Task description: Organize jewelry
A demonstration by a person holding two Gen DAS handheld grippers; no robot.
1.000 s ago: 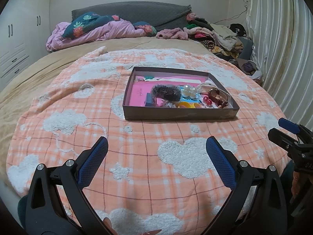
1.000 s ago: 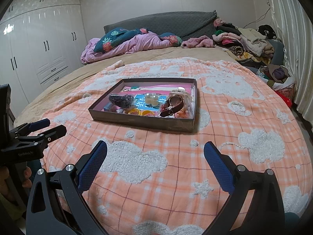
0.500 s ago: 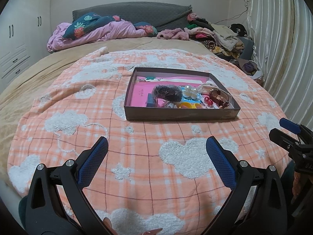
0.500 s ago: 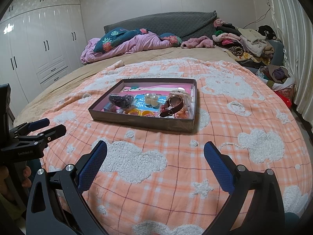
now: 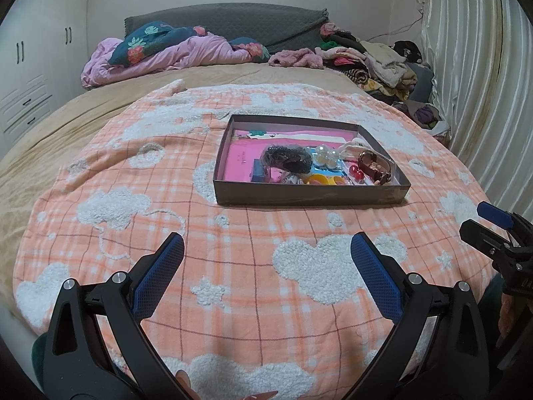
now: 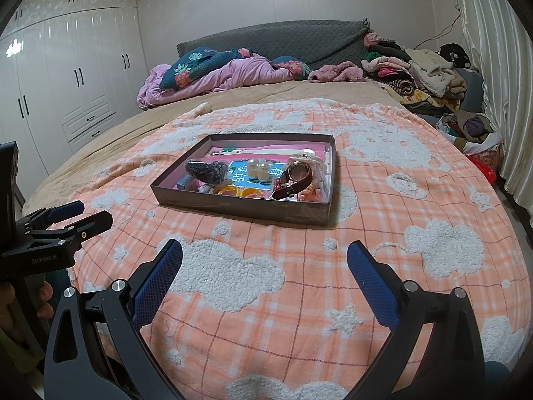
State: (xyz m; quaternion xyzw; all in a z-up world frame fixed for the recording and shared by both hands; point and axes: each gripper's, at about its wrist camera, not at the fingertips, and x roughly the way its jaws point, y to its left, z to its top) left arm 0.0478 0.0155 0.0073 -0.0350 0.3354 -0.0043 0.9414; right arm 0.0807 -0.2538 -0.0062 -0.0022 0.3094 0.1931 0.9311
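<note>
- The left gripper hovers above the near part of the blanket; its jaws are spread wide and grasp nothing.
- The right gripper hovers the same way, well apart from the tray; its jaws are likewise released and empty.
- A shallow dark tray lies flat on the orange plaid blanket in the middle of the bed, far from both grippers.
- Inside the tray, on its pink lining: a dark hair scrunchie near the centre; white pearl beads just right of it; a brown-strapped watch at the right end, resting against a white hair claw; yellow rings and red beads by the near wall.
- Crumpled pink bedding lies at the far head of the bed; a clothes pile sits far right.
</note>
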